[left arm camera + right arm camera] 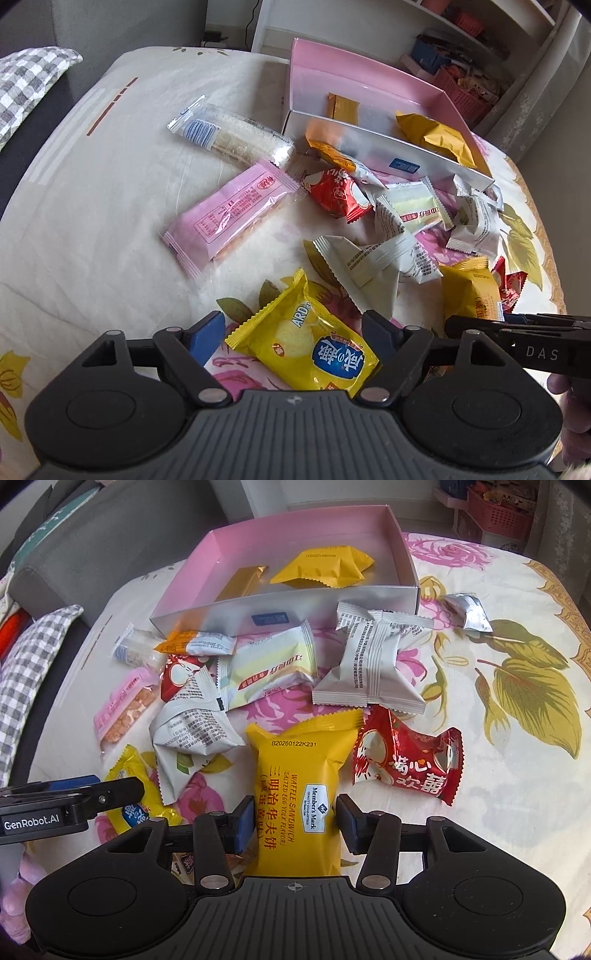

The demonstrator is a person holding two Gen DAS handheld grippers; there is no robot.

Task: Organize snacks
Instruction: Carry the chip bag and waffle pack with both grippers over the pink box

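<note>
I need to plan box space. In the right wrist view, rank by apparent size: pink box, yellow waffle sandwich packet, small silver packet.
1. pink box, the largest by far, even though farthest.
2. yellow waffle sandwich packet, though its nearness to the camera inflates it.
3. small silver packet, plainly the smallest.

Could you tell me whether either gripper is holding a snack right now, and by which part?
Neither visibly grips yet. The left gripper straddles the lemon-yellow cracker packet; the right gripper straddles the golden-yellow waffle sandwich packet's lower half, gaps showing.
</note>
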